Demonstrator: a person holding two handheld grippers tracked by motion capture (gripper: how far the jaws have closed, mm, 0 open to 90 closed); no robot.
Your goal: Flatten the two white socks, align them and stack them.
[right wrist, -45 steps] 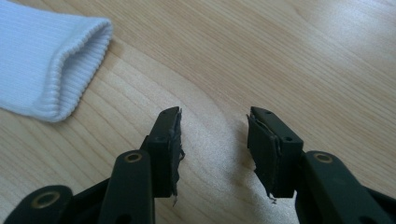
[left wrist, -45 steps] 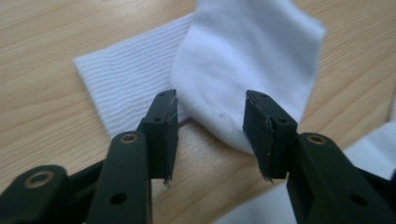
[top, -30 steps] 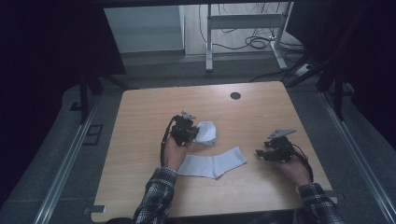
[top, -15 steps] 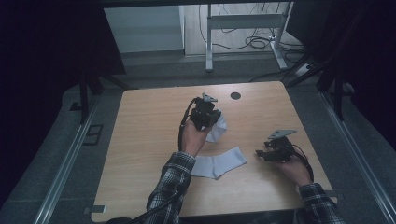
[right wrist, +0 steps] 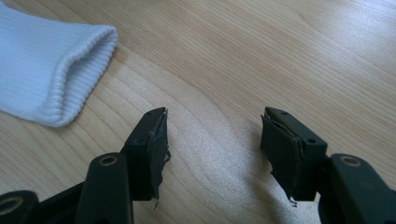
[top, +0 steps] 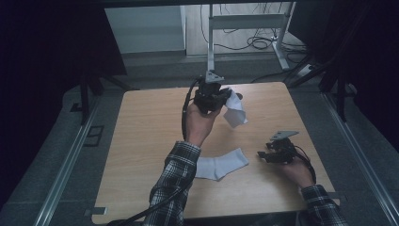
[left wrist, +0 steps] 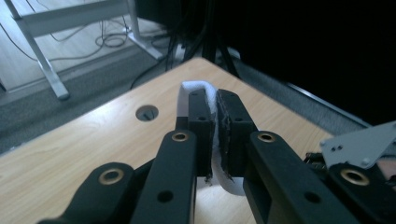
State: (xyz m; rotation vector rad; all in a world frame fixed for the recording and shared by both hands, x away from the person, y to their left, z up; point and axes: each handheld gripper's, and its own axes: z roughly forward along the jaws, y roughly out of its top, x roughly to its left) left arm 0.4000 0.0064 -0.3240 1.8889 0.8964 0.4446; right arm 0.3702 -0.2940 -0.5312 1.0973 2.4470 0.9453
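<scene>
— Where were your left tongs at that point?

— I held them high over the far half of the counter, clamped on a white sock. In the left gripper view the sock's fabric sat pinched between the two jaws, with a fold sticking out above them. From above, most of it hung down to the right of the tongs, clear of the wood.

— And the right tongs?

— Low at the near right of the counter, resting in my hand. Their jaws stood well apart with nothing between them, just bare wood.

— Was there a second sock?

— Yes, another white sock lay flat near the front edge, between my two arms. Its ribbed cuff pointed toward the right tongs, near them but not touching.

— Anything else on the counter?

— A round hole in the wood near the far edge.
</scene>
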